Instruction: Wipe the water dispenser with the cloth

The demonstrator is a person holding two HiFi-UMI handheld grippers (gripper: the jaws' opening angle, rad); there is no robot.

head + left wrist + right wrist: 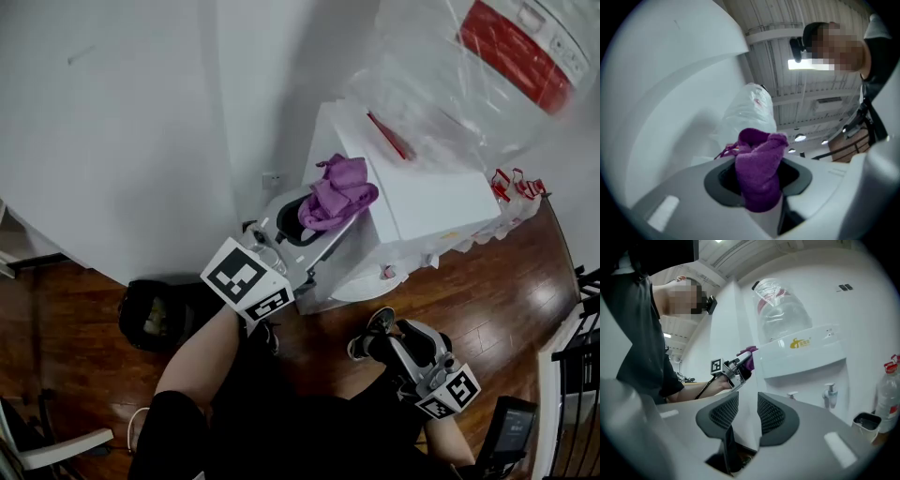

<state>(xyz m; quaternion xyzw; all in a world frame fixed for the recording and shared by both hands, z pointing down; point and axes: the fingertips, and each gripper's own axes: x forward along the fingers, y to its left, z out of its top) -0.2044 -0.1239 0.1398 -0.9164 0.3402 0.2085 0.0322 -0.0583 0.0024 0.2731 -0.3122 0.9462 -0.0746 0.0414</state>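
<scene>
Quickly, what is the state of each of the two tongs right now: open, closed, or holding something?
Left tongs: closed on the purple terry cloth.
Right tongs: open, nothing between them.

Grey right claw point(747, 401) with black ribbed pads point(772, 417), square-marked cube point(448, 392), black sleeve point(651, 357).

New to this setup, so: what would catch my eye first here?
The purple cloth, clamped in the left hand-held gripper, sits at the upper edge of the white water dispenser. On top stands a clear bottle with a red label. The right hand-held gripper hangs lower, jaws apart and empty.
</scene>
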